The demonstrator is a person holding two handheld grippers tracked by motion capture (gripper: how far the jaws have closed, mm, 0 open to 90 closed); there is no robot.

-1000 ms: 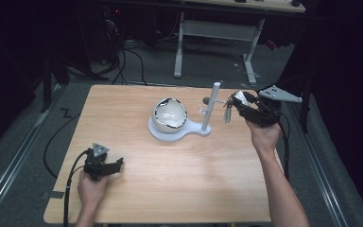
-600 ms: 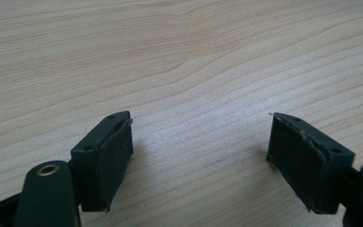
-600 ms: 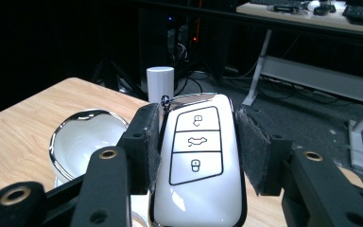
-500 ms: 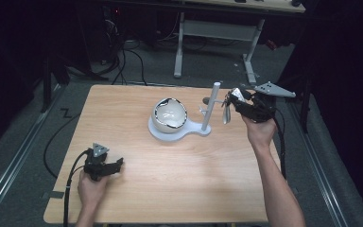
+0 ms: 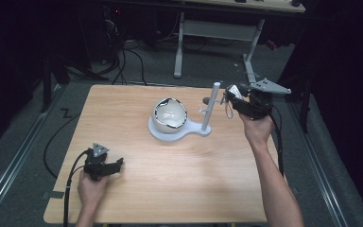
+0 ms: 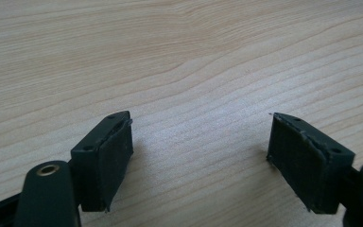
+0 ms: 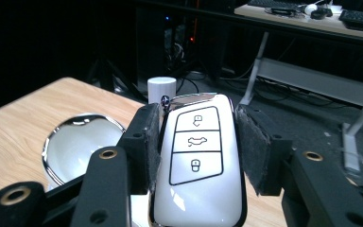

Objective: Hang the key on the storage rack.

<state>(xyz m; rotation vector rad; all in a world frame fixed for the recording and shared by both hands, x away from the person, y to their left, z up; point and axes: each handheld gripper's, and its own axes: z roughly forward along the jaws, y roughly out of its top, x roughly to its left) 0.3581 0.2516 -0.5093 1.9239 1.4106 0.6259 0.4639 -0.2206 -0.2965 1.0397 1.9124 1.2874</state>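
- Right gripper (image 5: 230, 97): raised above the far right part of the table (image 5: 179, 189), jaws clamped on a white car key fob (image 7: 198, 165), pads pressing its two long sides.
- Key fob: long axis in line with the jaws, button face toward the gripper's camera, chrome-trimmed end leading; a loop hanging from that end in the high view, too small to read further.
- Stand (image 5: 179, 130): white, with a flat base, a bowl (image 5: 170, 115) with a chrome rim at its left end and an upright post (image 5: 210, 106) at its right end; small pegs on the post's side, not clear in detail.
- Deciding relation: post just ahead of the fob's leading end, nearly level with it, a short gap between; bowl lower and further left past the post. Right hand by far the nearer; judged next, a short advance toward the post or over it to the bowl.
- Left gripper (image 5: 109, 166): resting low at the near left of the table, jaws spread wide, nothing between them (image 6: 198, 156), well apart from the stand.
- Room: bare wood in front of the stand; right table edge close beneath the right forearm; post itself the only obstacle on the path.
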